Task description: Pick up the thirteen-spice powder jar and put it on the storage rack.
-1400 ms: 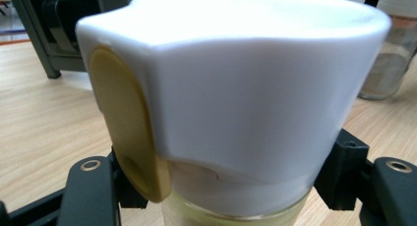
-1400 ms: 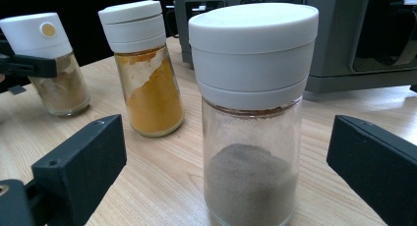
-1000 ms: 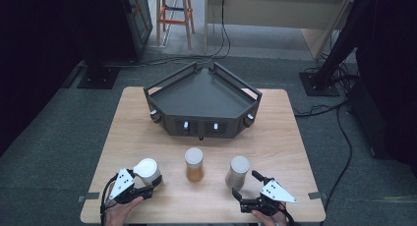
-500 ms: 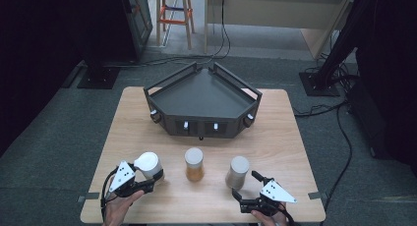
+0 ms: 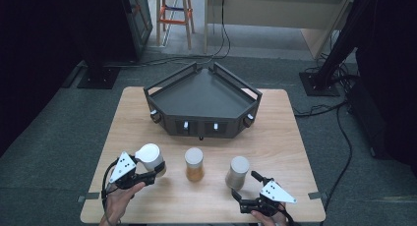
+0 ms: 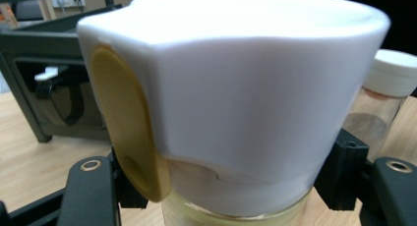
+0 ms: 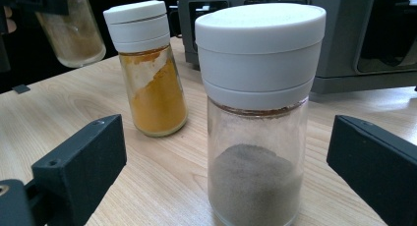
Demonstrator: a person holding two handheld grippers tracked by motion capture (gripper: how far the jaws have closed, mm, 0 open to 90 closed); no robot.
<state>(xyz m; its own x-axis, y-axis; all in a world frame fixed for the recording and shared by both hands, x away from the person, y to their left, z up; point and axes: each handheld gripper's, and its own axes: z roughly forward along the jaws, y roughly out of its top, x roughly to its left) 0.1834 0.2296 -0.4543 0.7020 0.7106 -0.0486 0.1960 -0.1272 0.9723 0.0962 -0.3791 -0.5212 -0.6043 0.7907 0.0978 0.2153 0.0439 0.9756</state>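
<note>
Near front table edge: left gripper [image 5: 147, 173] fingers clamp jar [image 5: 150, 158]; right gripper [image 5: 246, 189] fingers open.

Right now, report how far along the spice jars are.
Done: the dark tray holds no jar, so nothing is placed. In hand: the left tool is shut on the white-capped jar, lifted. Left: the orange jar and grey jar stand on the table; the right tool is open.

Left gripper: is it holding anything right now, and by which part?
Yes. The left gripper is shut on the white-capped jar, its jaws clamping the neck just below the cap.
</note>
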